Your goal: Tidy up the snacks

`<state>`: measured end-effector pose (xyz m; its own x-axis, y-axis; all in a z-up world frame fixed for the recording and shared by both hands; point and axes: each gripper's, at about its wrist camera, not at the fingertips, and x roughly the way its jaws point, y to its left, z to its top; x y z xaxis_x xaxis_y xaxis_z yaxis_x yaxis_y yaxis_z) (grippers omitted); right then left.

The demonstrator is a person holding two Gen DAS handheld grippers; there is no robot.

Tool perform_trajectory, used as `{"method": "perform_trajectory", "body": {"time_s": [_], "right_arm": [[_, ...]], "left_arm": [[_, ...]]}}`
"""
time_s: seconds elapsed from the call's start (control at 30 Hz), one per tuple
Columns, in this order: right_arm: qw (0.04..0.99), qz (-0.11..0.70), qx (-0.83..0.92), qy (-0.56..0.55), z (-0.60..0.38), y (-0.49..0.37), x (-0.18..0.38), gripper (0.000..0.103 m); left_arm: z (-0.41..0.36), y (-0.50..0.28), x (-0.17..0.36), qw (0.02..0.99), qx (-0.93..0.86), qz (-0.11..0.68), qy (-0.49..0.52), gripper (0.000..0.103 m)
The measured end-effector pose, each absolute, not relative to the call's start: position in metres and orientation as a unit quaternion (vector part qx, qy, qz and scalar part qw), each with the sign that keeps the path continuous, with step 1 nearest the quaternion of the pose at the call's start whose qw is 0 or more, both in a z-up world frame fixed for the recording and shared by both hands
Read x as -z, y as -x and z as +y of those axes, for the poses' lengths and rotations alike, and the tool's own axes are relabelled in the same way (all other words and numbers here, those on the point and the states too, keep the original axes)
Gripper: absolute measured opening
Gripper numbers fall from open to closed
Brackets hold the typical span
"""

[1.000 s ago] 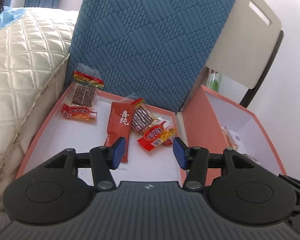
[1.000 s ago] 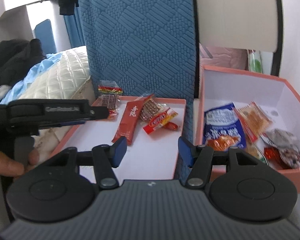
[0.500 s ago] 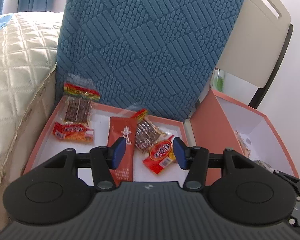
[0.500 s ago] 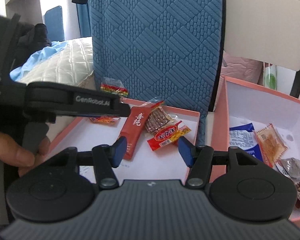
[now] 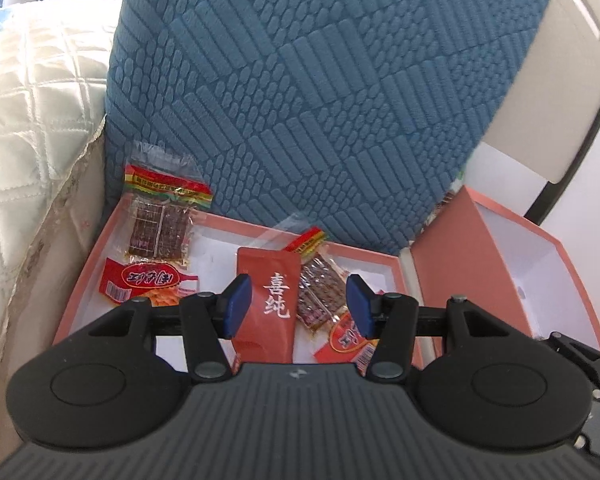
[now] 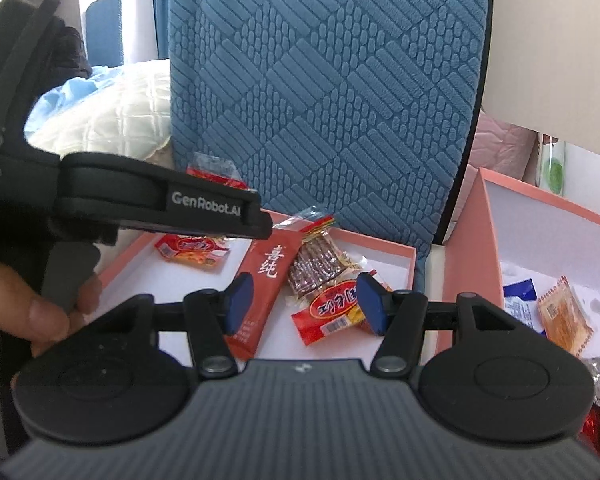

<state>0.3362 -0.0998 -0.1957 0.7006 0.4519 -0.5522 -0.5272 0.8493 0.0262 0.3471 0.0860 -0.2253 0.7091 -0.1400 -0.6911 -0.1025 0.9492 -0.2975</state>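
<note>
A shallow pink tray point(image 5: 85, 276) holds several snack packs. A long red sachet with white characters point(image 5: 269, 304) lies in its middle, and also shows in the right wrist view point(image 6: 262, 280). Beside it lie a clear pack of dark jerky point(image 5: 320, 294) and a red-yellow pack point(image 6: 332, 308). Another jerky pack point(image 5: 160, 220) and a red pack point(image 5: 140, 284) lie at the tray's left. My left gripper point(image 5: 298, 306) is open, just above the red sachet. My right gripper point(image 6: 306, 304) is open and empty above the red-yellow pack.
A deeper pink box point(image 6: 548, 240) stands to the right with a blue pack point(image 6: 520, 300) and an orange pack point(image 6: 564, 316) inside. A blue textured chair back point(image 5: 320, 100) rises behind the tray. A cream quilt point(image 5: 28, 120) lies at the left.
Both grippers have moved forward and down toward the tray; the snacks look larger and nearer. Both stay open. No snack has moved.
</note>
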Motion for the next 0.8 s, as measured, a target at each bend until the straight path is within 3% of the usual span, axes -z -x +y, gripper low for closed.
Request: {"method": "perform_trajectory", "body": {"time_s": [0.67, 0.8], "right_arm": [[0.906, 0.325, -0.257, 0.089, -0.07, -0.408, 0.221, 0.06], [0.894, 0.346, -0.257, 0.119, -0.061, -0.424, 0.234, 0.064]], "left_arm": [[0.115, -0.413, 0.272, 0.872, 0.013, 0.451, 0.192, 0.059], [0.118, -0.424, 0.279, 0.867, 0.013, 0.461, 0.187, 0.067]]}}
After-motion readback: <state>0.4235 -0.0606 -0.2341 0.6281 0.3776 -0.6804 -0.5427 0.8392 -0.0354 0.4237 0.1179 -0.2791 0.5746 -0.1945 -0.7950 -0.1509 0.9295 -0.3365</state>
